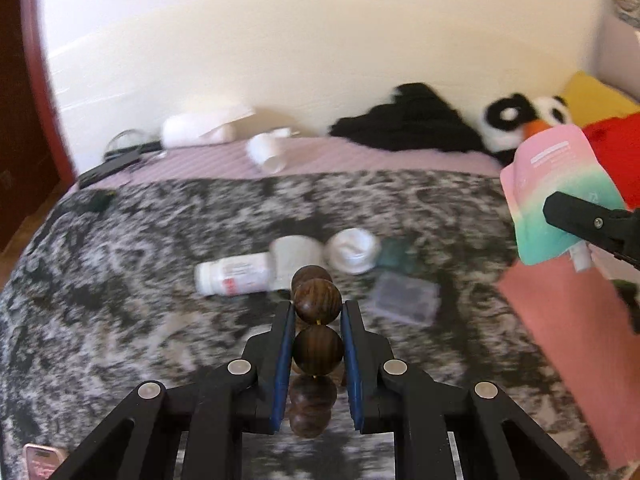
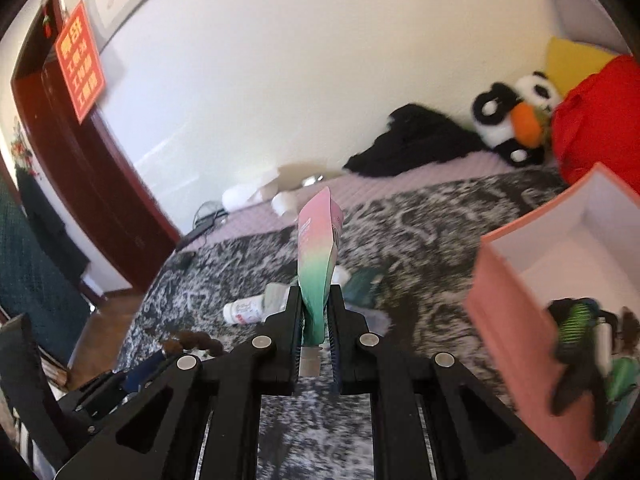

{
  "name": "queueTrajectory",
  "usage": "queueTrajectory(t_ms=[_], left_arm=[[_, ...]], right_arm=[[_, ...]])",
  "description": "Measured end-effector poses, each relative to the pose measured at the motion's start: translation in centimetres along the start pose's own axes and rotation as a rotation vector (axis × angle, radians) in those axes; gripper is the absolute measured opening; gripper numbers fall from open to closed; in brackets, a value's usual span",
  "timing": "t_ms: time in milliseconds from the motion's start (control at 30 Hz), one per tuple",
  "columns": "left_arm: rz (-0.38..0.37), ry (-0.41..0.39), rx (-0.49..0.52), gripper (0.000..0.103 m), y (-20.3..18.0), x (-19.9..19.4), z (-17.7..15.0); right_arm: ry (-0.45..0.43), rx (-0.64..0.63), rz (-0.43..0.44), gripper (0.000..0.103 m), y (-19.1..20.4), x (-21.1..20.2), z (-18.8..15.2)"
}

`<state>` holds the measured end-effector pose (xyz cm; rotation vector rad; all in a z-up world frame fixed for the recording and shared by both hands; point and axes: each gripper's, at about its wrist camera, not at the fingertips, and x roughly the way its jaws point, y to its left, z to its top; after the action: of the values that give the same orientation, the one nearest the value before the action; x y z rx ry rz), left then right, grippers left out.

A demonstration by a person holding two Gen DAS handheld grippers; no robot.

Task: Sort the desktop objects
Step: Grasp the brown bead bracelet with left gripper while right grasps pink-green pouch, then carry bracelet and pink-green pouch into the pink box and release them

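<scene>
Blurred: we cannot read the bottle (image 1: pixel 234 273) label ahead of the jaws.
Left gripper (image 1: pixel 317 312): holds round wooden beads (image 1: pixel 318 300).
Right gripper (image 2: pixel 314 300): clamps a flat pastel pouch (image 2: pixel 318 248).

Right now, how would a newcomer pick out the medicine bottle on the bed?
On the grey mottled blanket, look just beyond the left hand-held gripper shut on wooden beads. The medicine bottle lies on its side: white, red-printed label, longer than the white jars beside it.

Both wrist cameras look along their fingers, sharing the bed (image 1: pixel 120 280).
</scene>
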<state>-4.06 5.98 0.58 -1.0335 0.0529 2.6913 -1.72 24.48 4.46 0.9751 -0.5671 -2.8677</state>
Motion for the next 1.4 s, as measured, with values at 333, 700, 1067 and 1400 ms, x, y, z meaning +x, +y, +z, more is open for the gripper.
queueTrajectory(t_ms=[333, 700, 1067, 1400], left_arm=[[-0.206, -0.091, 0.091, 0.019, -12.0, -2.8, 2.1], [-0.409, -0.101, 0.2, 0.019, -24.1, -3.8, 1.9], [-0.453, -0.063, 0.288, 0.018, -30.7, -2.2, 0.3], [-0.351, -0.081, 0.234, 0.099, -29.9, -1.9, 0.2]], right_arm=[[-0.111, 0.072, -0.118, 0.013, -7.7, -8.4, 1.4], [-0.16, 0.139, -0.282, 0.013, -17.7, -14.9, 0.2], [-0.115, 0.195, -0.352, 0.014, -24.1, -16.5, -1.0], [-0.142, 0.301, -0.343, 0.069, -26.1, -17.2, -1.2]])
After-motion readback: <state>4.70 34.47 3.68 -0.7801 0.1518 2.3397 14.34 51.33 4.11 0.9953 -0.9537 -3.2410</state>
